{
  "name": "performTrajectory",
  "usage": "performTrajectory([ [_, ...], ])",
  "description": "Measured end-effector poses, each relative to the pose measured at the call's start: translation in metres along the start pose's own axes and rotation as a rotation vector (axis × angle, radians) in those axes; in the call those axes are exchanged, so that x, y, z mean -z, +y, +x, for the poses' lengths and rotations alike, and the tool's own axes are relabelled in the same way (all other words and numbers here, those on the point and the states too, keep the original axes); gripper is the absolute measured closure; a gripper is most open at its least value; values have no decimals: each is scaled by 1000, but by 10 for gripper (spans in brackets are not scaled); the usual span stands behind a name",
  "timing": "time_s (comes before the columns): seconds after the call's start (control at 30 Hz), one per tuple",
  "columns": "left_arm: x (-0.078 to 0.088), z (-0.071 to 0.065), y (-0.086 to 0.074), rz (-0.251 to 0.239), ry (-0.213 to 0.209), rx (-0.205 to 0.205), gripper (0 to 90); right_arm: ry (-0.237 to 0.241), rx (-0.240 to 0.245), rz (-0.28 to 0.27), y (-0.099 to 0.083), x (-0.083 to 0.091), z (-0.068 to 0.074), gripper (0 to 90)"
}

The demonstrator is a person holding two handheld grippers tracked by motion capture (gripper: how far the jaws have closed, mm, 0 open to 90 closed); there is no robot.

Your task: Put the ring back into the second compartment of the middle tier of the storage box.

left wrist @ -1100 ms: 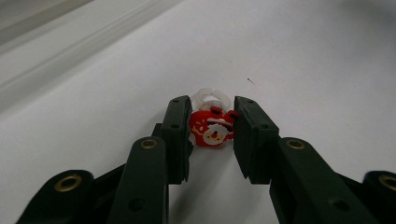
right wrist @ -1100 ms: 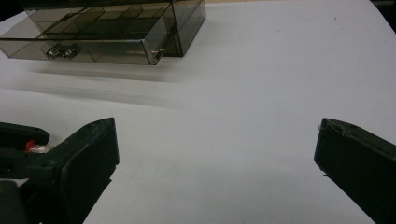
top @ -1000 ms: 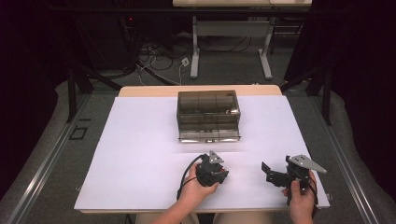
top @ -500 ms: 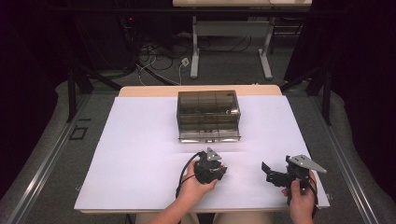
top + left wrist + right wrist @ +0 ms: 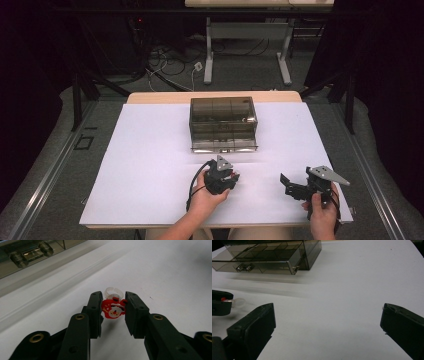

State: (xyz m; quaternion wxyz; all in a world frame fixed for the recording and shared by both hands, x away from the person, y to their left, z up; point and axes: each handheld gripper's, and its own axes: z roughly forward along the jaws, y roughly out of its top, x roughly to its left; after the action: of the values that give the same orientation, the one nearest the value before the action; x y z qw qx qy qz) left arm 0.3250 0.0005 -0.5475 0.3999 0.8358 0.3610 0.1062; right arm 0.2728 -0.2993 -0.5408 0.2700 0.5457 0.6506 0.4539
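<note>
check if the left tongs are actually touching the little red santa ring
Touching. In the left gripper view, the left tongs have both jaws pressed against the sides of the red santa ring, which is pinched between them with no gap showing.

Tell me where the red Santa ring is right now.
The red Santa ring sits pinched in the left gripper, just above the white table, in front of the smoky drawer box.

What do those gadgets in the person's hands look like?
Both are black. The left gripper has two flat, blocky jaws on arms with brass-ringed holes, and a black cable trails from it. The right gripper carries a grey three-cornered plate on top. The forearms are bare.
</note>
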Motion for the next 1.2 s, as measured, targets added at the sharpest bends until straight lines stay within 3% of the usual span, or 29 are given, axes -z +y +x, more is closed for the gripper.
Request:
performTrajectory([
  [0.47,6,5,1,-83,35,26,673,1,-2,0,0,0,0,0],
  [1.03,13,9,7,-127,46,30,674,-4,8,11,0,0,0,0],
  [1.13,14,10,8,-142,52,34,673,1,0,2,0,-1,0,0],
  [1.17,14,10,9,-142,51,36,674,-5,-2,-29,-1,-3,0,0],
  [1.2,15,11,10,-135,53,22,673,-5,-4,-30,-1,-3,0,0],
])
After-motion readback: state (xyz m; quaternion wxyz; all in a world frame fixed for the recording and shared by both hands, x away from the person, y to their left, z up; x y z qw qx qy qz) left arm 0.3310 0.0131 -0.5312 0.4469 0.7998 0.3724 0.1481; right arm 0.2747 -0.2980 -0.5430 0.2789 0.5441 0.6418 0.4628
